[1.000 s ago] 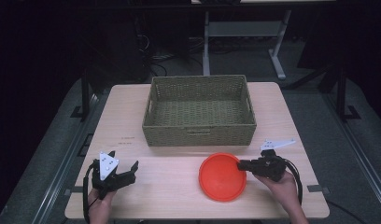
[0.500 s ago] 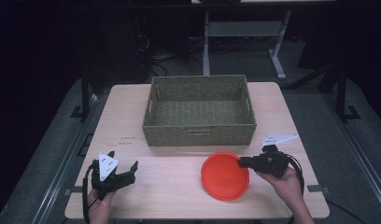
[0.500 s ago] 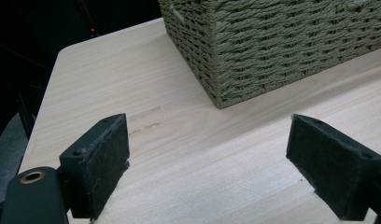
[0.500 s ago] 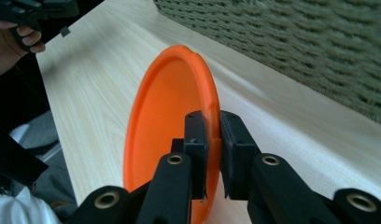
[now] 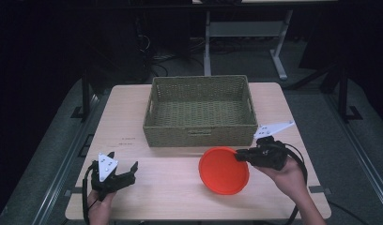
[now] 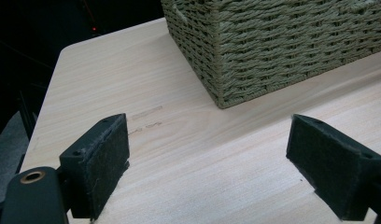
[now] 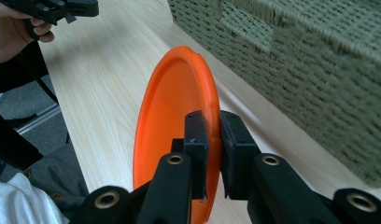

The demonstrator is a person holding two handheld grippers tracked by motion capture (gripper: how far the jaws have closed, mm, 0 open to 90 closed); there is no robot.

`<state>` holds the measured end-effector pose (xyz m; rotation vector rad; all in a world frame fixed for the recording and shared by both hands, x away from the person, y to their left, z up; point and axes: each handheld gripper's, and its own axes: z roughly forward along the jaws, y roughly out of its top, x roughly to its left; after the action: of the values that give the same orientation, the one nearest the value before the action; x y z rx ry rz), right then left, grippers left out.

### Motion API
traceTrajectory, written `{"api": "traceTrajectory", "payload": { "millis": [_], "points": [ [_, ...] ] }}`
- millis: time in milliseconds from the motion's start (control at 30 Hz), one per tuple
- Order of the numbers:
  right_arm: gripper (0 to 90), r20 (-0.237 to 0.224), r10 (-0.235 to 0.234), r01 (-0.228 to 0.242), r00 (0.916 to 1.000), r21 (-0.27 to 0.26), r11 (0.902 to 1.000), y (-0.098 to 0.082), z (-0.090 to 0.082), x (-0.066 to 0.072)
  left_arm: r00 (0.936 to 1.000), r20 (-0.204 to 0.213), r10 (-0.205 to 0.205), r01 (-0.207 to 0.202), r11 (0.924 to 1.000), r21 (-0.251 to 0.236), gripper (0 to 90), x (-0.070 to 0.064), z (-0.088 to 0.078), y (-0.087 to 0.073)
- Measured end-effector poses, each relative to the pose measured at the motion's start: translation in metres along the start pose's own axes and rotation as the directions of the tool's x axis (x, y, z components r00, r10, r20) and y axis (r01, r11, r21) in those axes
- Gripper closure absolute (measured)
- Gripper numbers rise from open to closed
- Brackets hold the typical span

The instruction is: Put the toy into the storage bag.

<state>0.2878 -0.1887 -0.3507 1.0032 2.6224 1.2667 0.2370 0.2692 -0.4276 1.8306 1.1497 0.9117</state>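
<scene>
since a second ago the right claw [image 5: 242, 155] has lifted the one orange plate [image 5: 224, 170] nearer the one woven basket [image 5: 201, 110]. its jaws are clamped on the plate's rim, and the plate tilts just off the bench [image 5: 133, 117] before the basket's front wall. the left claw [image 5: 125, 173] gapes wide, holding nothing, left of the basket.

High view overlooks the table [image 5: 133, 117]; gripper views skim it closely.
</scene>
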Motion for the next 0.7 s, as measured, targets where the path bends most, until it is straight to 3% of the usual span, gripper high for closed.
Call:
{"api": "traceTrajectory", "payload": {
  "millis": [233,700],
  "points": [
    [81.7,0.007,-0.04,0.04,0.9992,0.017,0.999,0.024,-0.003,0.005,1.0,-0.004,0.003,-0.003,1.0,0.005,12.7,0.002,0.0,0.0],
    [81.7,0.022,-0.075,0.074,0.9969,0.057,0.9956,0.055,-0.007,0.009,0.9999,-0.013,-0.009,0.009,1.0,-0.001,12.7,0.004,-0.001,0.0]
  ]
}}
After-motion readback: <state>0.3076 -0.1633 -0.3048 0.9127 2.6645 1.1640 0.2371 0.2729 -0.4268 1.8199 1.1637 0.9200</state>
